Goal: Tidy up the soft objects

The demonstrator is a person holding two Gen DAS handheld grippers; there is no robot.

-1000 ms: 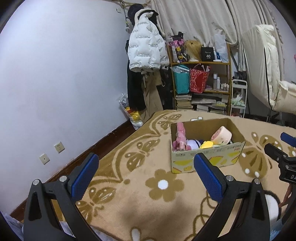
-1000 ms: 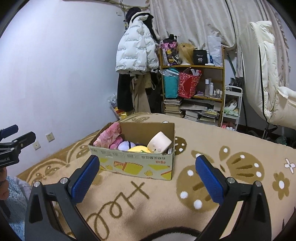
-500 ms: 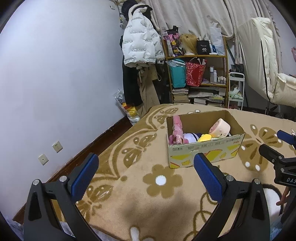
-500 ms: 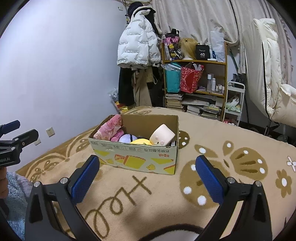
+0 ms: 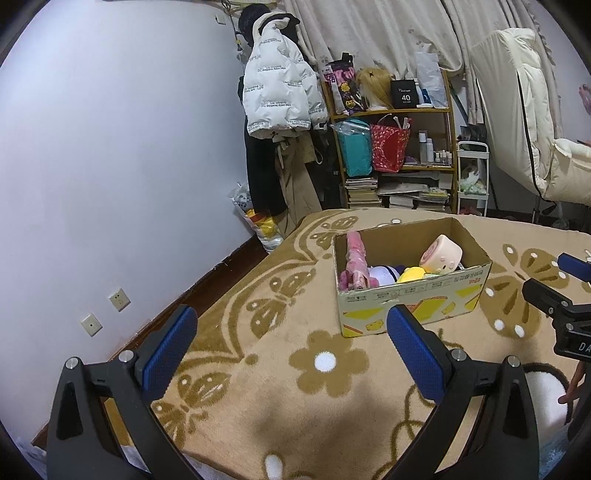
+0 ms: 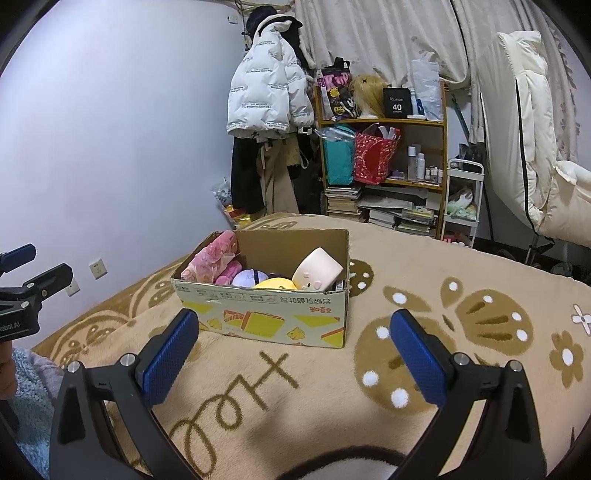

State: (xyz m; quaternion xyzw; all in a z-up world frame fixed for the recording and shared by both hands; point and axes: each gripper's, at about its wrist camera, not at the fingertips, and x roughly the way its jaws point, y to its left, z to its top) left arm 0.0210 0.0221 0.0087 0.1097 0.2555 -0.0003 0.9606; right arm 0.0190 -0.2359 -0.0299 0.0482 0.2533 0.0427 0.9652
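Cardboard box [image 6: 266, 295], open-topped, yellow print on its long side, standing on the tan blanket [image 6: 424, 280] with the brown flower and butterfly pattern. Contents, left to right in my right-hand view: a pink plush [image 6: 216, 260] leaning against the left end wall and rising above the rim; a pale lilac round toy [image 6: 249, 277] beside it; a yellow plush [image 6: 276, 283] low against the front wall; a cream-pink roll-shaped plush with a small face [image 6: 318, 274], tilted near the right end. All four lie inside the box, packed close, touching or nearly so. My right gripper [image 6: 293, 338] is held over the blanket just in front of the box, blue pads spread wide, nothing between them. My left gripper [image 5: 291, 339] is off the box's left front corner, likewise spread wide and carrying nothing — each gripper shows at the edge of the other's view. Beyond the blanket: a wooden shelf [image 6: 384, 122] holding a teal bag, a red bag, bottles and stacked books; a white puffer jacket [image 6: 264, 99] hanging to its left; curtains [image 6: 369, 33] behind; a pale wall [image 5: 110, 147] with two sockets low down.
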